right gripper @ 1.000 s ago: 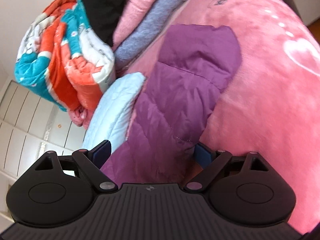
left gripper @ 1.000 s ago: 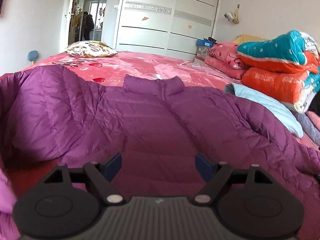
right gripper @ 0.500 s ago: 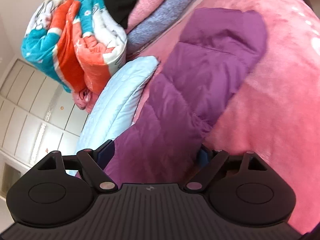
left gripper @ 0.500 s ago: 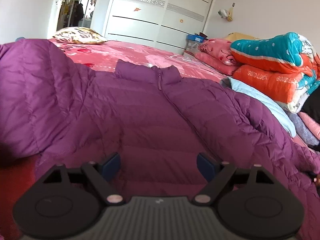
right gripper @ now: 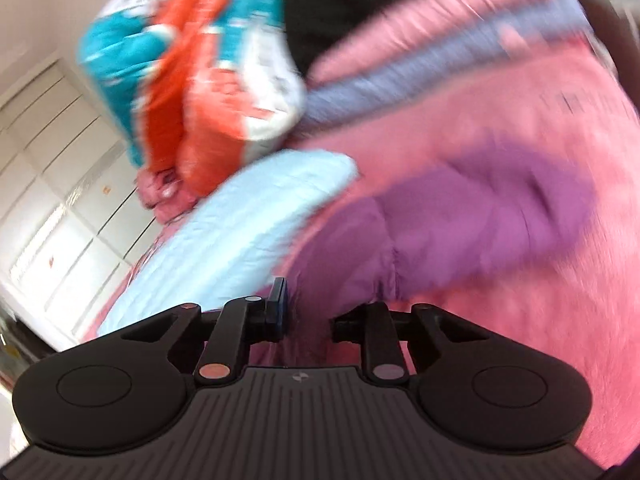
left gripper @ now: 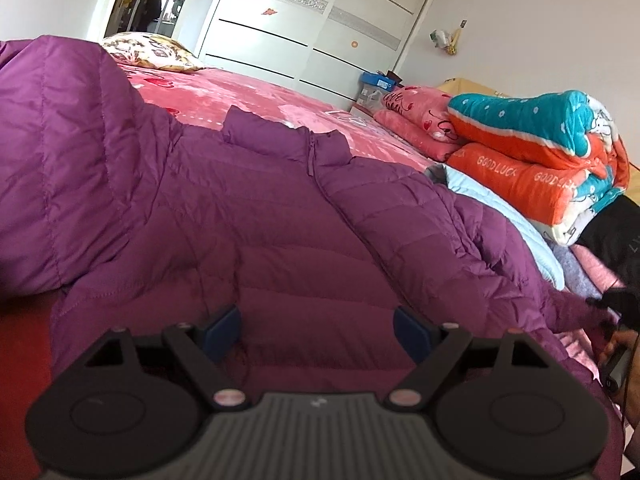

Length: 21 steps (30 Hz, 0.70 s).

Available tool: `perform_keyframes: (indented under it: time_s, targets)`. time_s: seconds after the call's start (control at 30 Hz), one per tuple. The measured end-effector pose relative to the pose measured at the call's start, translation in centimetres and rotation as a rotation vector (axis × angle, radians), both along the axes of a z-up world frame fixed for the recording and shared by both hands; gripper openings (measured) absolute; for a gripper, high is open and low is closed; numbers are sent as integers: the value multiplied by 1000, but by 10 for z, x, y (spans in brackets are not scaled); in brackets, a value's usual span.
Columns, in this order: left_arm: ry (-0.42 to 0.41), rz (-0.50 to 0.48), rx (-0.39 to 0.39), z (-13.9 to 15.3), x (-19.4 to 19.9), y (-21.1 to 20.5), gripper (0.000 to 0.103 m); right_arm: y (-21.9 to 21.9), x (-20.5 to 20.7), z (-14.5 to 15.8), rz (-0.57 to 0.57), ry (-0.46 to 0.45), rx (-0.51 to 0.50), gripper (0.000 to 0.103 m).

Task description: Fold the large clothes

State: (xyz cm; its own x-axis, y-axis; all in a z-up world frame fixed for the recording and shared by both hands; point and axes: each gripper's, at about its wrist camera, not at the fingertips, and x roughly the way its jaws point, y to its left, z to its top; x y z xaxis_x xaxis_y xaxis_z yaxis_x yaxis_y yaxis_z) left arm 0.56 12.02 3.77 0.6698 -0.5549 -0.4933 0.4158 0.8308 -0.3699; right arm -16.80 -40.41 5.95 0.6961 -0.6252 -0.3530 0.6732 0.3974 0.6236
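Observation:
A purple down jacket point(left gripper: 280, 220) lies front up on the pink bed point(left gripper: 240, 92), collar toward the far side. Its left sleeve point(left gripper: 60, 140) is bunched up high at the left. My left gripper point(left gripper: 316, 326) hovers open over the jacket's lower front, with nothing pinched between its blue pads. In the right wrist view, my right gripper point(right gripper: 308, 316) is shut on the jacket's right sleeve point(right gripper: 480, 216), which trails away from the jaws over the bedspread. The picture there is blurred by motion. A hand point(left gripper: 624, 344) shows at the right edge of the left wrist view.
A stack of orange and teal quilts point(left gripper: 540, 152) and a light blue padded garment point(left gripper: 512, 216) lie along the bed's right side. A patterned pillow point(left gripper: 148, 50) sits at the far end, before a white wardrobe point(left gripper: 320, 20).
My right gripper has closed on the purple sleeve, rolled and lifted it. My left gripper has sunk closer to the jacket's front and stays open.

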Motion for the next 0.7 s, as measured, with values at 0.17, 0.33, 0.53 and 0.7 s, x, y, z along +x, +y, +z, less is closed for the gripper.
perform_keyframes:
  time_s: [0.17, 0.33, 0.53, 0.7]
  targets:
    - [1, 3, -36, 4, 0, 9, 84, 29, 35, 57, 86, 37, -165, 22]
    - [-15, 45, -89, 14, 2, 24, 84, 74, 77, 131, 216, -39, -316, 22]
    - [-39, 102, -140, 26, 7, 44, 84, 173, 141, 196, 539, -105, -554, 22]
    - [-47, 153, -166, 32, 13, 59, 84, 264, 188, 189, 816, -111, -629, 22]
